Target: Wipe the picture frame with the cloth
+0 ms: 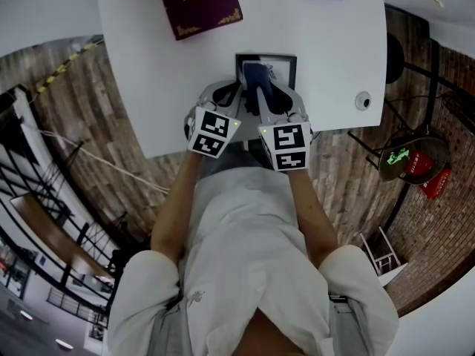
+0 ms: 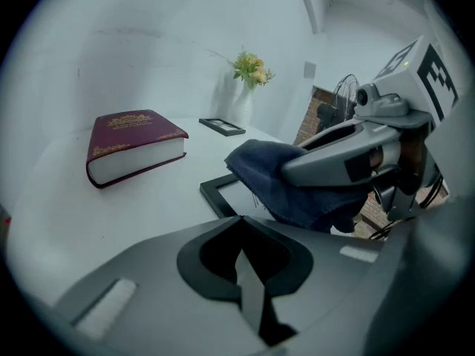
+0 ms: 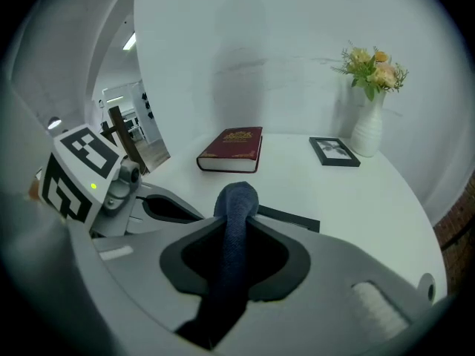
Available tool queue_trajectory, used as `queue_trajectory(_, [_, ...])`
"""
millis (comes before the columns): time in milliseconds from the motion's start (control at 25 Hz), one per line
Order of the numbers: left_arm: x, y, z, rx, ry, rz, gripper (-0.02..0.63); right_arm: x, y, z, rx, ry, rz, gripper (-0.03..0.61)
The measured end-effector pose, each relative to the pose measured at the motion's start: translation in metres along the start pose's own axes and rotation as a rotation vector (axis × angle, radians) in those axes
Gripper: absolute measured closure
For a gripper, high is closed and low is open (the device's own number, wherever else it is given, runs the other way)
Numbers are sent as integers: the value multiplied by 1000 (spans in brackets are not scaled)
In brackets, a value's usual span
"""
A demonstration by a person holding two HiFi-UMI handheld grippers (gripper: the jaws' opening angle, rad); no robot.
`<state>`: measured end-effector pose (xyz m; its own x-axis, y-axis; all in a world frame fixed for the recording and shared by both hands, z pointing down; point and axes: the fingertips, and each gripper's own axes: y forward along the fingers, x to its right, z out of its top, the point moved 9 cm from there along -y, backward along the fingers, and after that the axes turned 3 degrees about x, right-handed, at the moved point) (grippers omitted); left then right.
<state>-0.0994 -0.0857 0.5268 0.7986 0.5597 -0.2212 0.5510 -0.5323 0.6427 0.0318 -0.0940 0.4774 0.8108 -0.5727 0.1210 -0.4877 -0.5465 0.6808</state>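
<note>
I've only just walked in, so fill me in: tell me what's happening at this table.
A person stands at a white table with a gripper in each hand. The right gripper is shut on a dark blue cloth, held over a black picture frame lying flat near the table's front edge. The left gripper sits beside it, jaws together and empty. A maroon book, a small frame and a vase of flowers are further back.

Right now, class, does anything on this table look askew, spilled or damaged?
Nothing stands out. The book, the small frame and the upright vase sit tidily. The picture frame lies flat, undamaged as far as shows, with the cloth in the right gripper jaws over it.
</note>
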Motion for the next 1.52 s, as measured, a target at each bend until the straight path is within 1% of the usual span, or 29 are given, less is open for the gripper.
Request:
queue_trajectory(200, [0,-1,0,-1,1,2,594,-12,13,-8,-28,11,44,515])
queue_trajectory(440, [1,0,-1,3,-6,7,594,-17,29,-16,-53,31,60,515])
queue_trajectory(640, [0,-1,-1,5,-12,8,594,-18,37,-21,-63,12,42,517])
queue_trajectory(800, [0,-1,-1,5,-11,7,594,-20,39,-22,-63,-50,24,518])
queue_trajectory(960, [0,-1,-1,4,-8,8,594,-20,39,-23,-66,-86,18,517])
queue_trajectory(1240, [1,-1,-1,3,-2,9,594,-18,36,-24,-65,-89,12,517])
queue_trajectory(1520, [1,0,-1,2,0,10,594,-6,28,-29,-70,-97,-14,517])
